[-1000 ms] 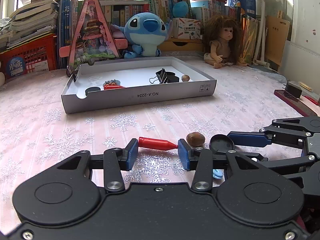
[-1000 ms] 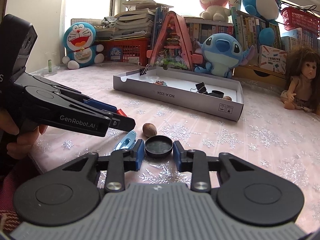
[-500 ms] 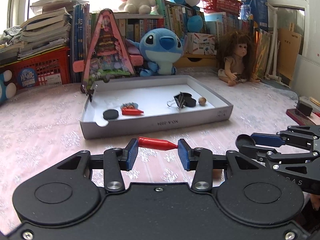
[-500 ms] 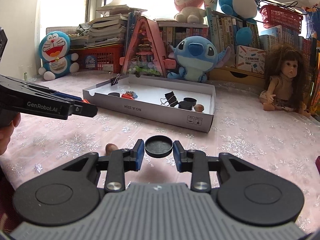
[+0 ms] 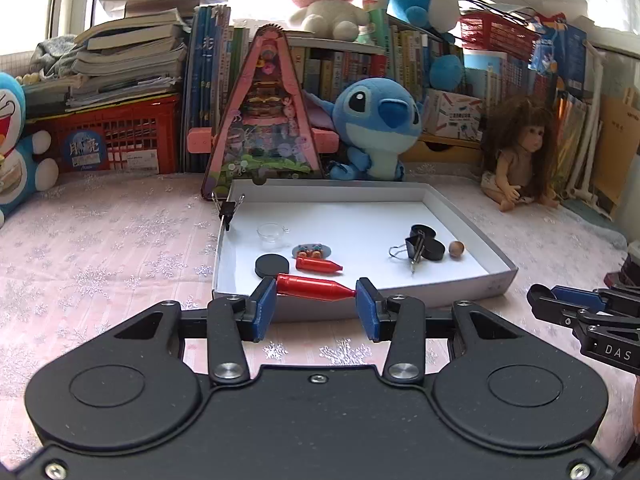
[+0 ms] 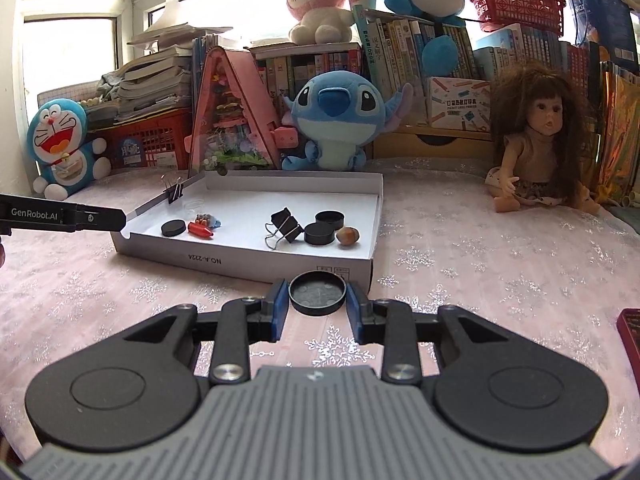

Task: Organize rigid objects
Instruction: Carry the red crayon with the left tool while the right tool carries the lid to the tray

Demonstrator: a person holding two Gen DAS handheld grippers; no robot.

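Observation:
My left gripper (image 5: 316, 299) is shut on a red bullet-shaped piece (image 5: 314, 287), held crosswise just before the near wall of the white box lid (image 5: 460, 286). My right gripper (image 6: 317, 306) is shut on a black round cap (image 6: 317, 293), in front of the white box lid (image 6: 248, 266). Inside the lid lie a black disc (image 5: 272, 266), another red piece (image 5: 318, 266), a binder clip (image 5: 412, 246), two black caps (image 6: 324, 228), a nut (image 6: 347, 236) and a clear cup (image 5: 272, 234). The right gripper shows at the right edge of the left wrist view.
A pink patterned cloth (image 6: 480, 264) covers the surface. Behind the lid stand a pink triangular toy house (image 5: 264, 120), a blue plush (image 5: 376, 120), a doll (image 6: 536, 144), red crates and rows of books. A dark red object (image 6: 630, 332) lies at the right edge.
Both grippers rose and moved toward the box lid, each carrying its object. The nut and blue clip left on the cloth have dropped out of view.

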